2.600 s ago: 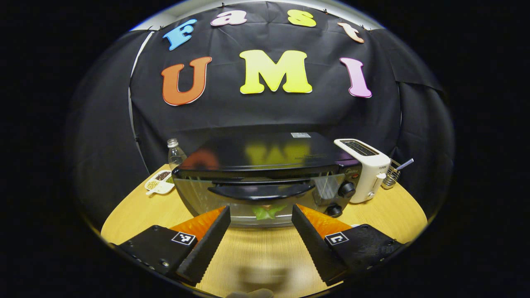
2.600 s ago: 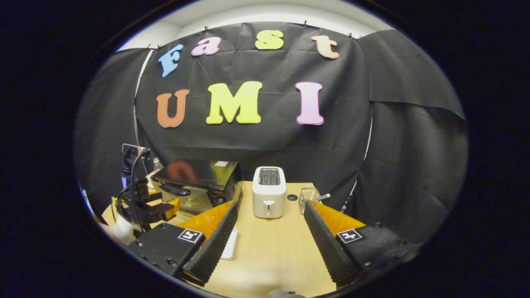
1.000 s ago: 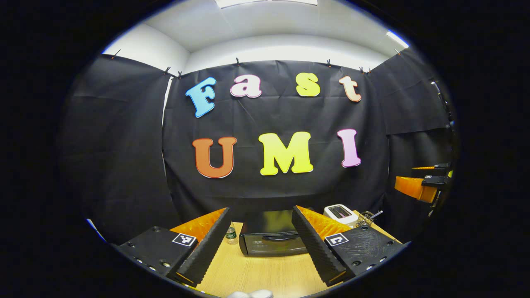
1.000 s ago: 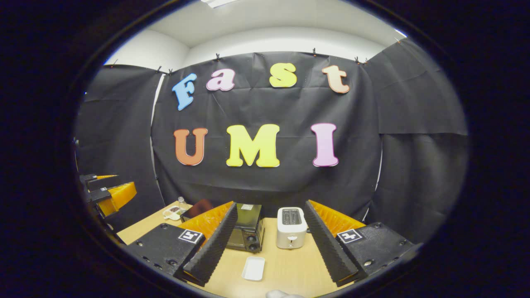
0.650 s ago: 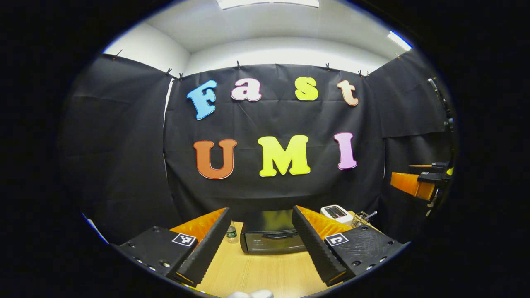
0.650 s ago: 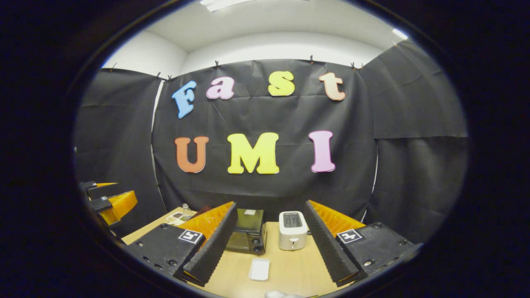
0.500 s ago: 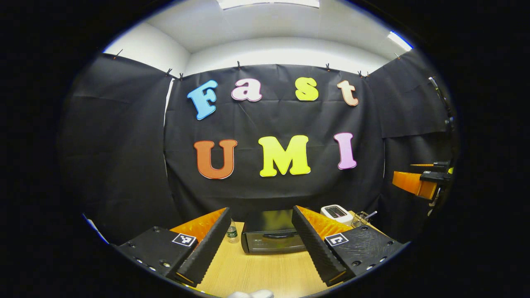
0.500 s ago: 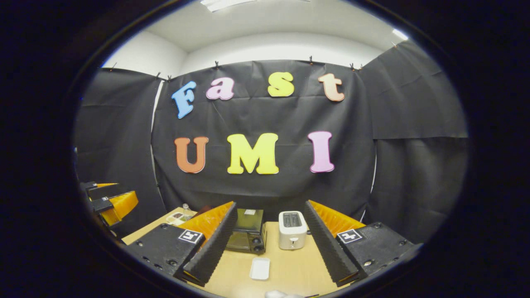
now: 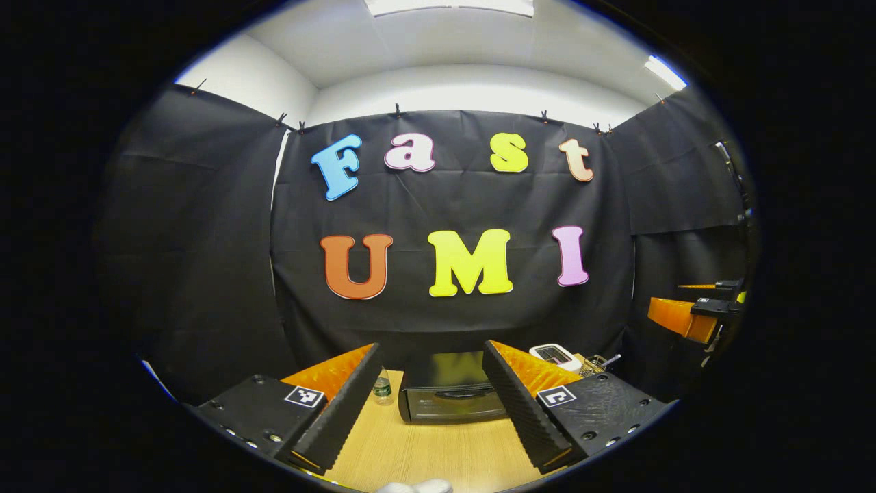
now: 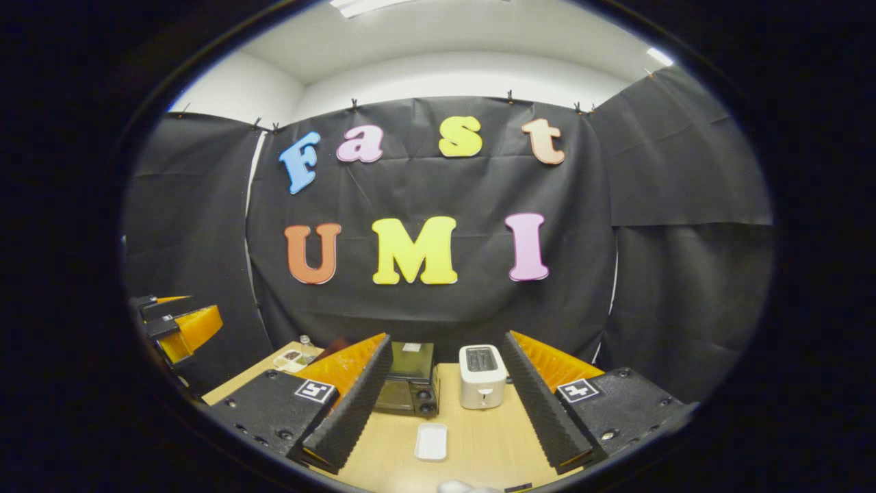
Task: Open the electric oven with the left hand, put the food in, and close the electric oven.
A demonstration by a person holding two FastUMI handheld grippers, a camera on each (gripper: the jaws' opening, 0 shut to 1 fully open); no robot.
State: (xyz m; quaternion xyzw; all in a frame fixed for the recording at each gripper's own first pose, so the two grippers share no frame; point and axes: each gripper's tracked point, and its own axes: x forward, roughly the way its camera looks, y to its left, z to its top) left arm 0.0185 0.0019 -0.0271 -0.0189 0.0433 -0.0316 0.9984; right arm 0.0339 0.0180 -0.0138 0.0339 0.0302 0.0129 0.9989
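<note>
Oven (image 9: 452,394) stood shut at the far middle of the worktop (image 9: 438,455), door up and handle across its front, seen from the left gripper view between the fingers of the left claw (image 9: 431,383). That claw was held well back from it and high, fingers spread wide, nothing between them. The right claw (image 10: 445,380) was likewise spread apart and empty, also raised and far from the worktop; the right gripper view showed the oven (image 10: 407,387) with its two knobs at the right of the front, a white toaster (image 10: 481,375) just beside it, and a small white tray (image 10: 431,441) lying bare on the near worktop. No food could be made out on the tray, and the oven's inside was too small and dim to read through the glass.

Judged from door shut, tray bare and both claws clear: task looked at or near its end, though the food's place could not be confirmed.

If the door step was still in hand, advice noted: bring the left claw down level with the handle, approach square to the front, straddle the bar at its middle, close fully before pulling, then swing down along the hinge arc, not straight back, lest the light oven slide on the worktop. Keep the right claw off to the toaster side.
</note>
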